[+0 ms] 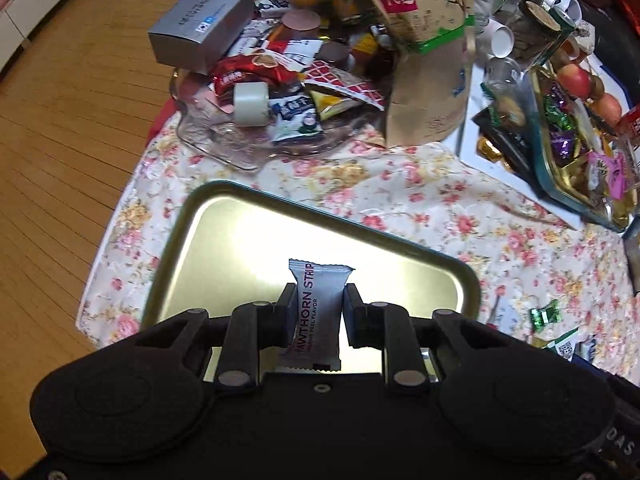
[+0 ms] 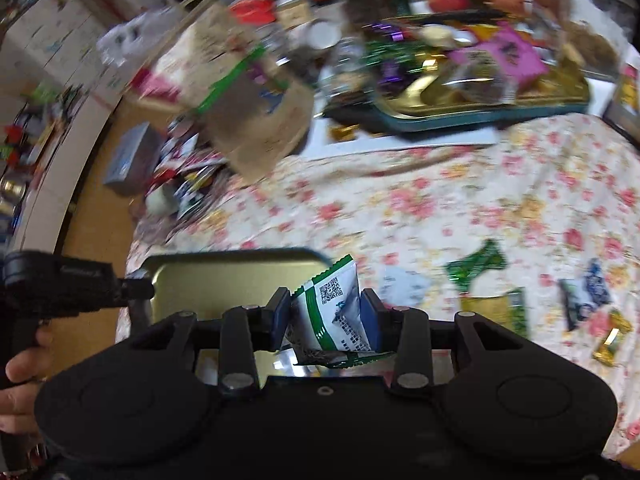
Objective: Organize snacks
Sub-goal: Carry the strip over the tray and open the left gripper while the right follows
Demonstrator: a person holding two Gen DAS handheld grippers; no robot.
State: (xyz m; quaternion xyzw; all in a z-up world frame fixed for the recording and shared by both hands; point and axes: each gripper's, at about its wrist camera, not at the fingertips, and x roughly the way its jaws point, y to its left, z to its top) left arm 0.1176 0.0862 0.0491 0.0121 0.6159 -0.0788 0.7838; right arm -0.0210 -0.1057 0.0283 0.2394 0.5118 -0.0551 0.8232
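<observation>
Listing from left to right, a wooden floor (image 1: 60,120) is recorded at the far left of the left wrist view, beside the surface, which is covered by a floral cloth (image 1: 400,200). A silver box (image 1: 202,26) is seen resting on the rim of a glass dish (image 1: 224,152) heaped with wrapped snacks, a white roll of tape (image 1: 251,104) among them. A brown paper bag (image 1: 430,80) is stood upright just beside the dish. Nearer the camera, a gold metal tray (image 1: 240,224) is laid on the cloth. The left tongs (image 1: 317,312) are held over this tray and are closed on a silver hawthorn strip packet (image 1: 316,312), which is gripped upright between the two pads. A loose green candy (image 1: 544,315) is noted on the cloth to the right, and a teal-rimmed tray (image 1: 548,176) of mixed sweets further right, with apples (image 1: 574,80) behind it.

In the blurred right wrist view, the left gripper's body (image 2: 60,288) is seen at the left edge, by the gold tray's corner. The right tongs (image 2: 326,314) are closed on a white-and-green sachet (image 2: 336,312) bearing a QR code, which is held above the tray's right edge. Scattered wrapped sweets (image 2: 584,292) are noted on the cloth to the right.
</observation>
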